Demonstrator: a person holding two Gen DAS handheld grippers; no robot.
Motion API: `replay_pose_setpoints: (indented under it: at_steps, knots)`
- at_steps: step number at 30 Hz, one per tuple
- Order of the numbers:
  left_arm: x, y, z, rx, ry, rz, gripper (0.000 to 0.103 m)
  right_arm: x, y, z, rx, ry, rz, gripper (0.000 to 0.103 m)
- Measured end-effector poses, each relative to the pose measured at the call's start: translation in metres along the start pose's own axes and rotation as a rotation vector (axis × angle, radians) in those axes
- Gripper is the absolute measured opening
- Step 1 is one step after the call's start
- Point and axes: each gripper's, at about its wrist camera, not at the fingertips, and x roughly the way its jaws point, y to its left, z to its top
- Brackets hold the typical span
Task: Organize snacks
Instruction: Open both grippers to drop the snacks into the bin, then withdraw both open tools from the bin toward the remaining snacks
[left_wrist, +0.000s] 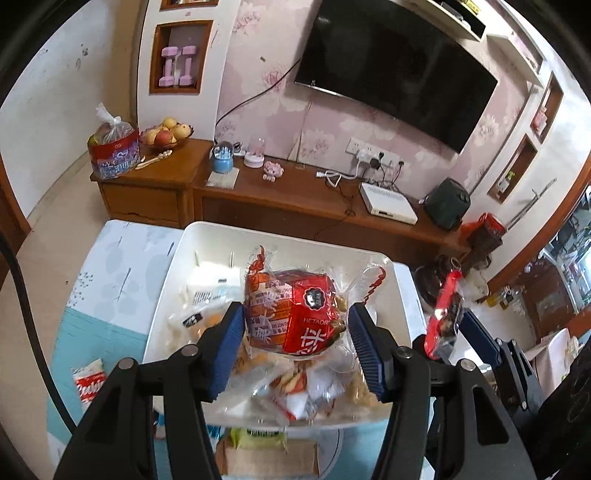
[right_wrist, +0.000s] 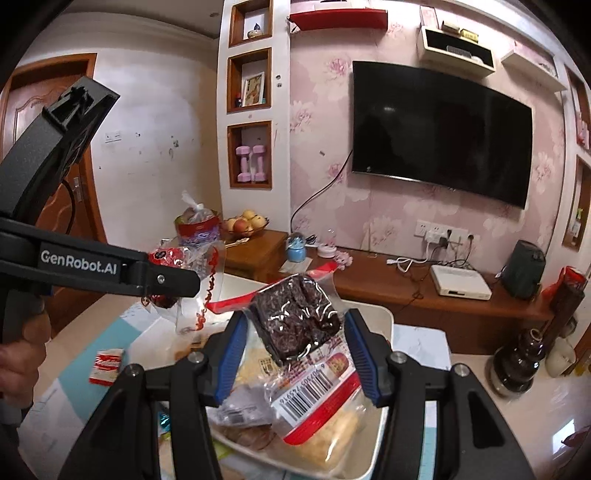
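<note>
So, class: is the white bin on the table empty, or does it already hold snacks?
It holds snacks: wrapped packets are heaped inside the white bin, below the red packet in the left gripper.

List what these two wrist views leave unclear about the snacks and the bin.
- Left wrist view: the white bin floor is hidden by piled packets and the red snack pack in the left gripper.
- Right wrist view: the dark snack pack in the right gripper covers the packets beneath; its front label faces away.
- Both views: the table's near edge is cut off by gripper bodies.
</note>
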Motion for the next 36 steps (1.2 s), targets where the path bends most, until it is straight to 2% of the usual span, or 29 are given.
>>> replay_pose_setpoints:
  at_steps: [4, 7, 10, 11, 14, 27, 36]
  knots:
    - [0.014, 0.006, 0.0, -0.049, -0.009, -0.049, 0.057, 0.01, -0.005, -0.005, 0.006, 0.01, -0.02, 0.055]
    - [0.025, 0.012, -0.001, -0.088, 0.007, -0.06, 0.058, 0.019, -0.01, -0.008, 0.023, 0.044, -0.036, 0.055]
    - [0.025, 0.011, -0.002, -0.084, -0.016, -0.072, 0.071, 0.027, -0.016, -0.011, 0.042, 0.07, -0.047, 0.055]
    - [0.023, 0.01, -0.002, -0.082, -0.028, -0.068, 0.075, 0.028, -0.017, -0.012, 0.05, 0.074, -0.045, 0.056]
    - [0.019, 0.008, 0.0, -0.075, -0.038, -0.05, 0.076, 0.03, -0.022, -0.013, 0.084, 0.088, -0.027, 0.063]
    - [-0.011, 0.033, -0.008, -0.123, -0.057, 0.06, 0.076, 0.02, -0.029, -0.02, 0.146, 0.133, -0.009, 0.064]
    - [-0.035, 0.073, -0.031, -0.156, -0.044, 0.1, 0.076, 0.01, -0.022, -0.029, 0.238, 0.191, -0.001, 0.064]
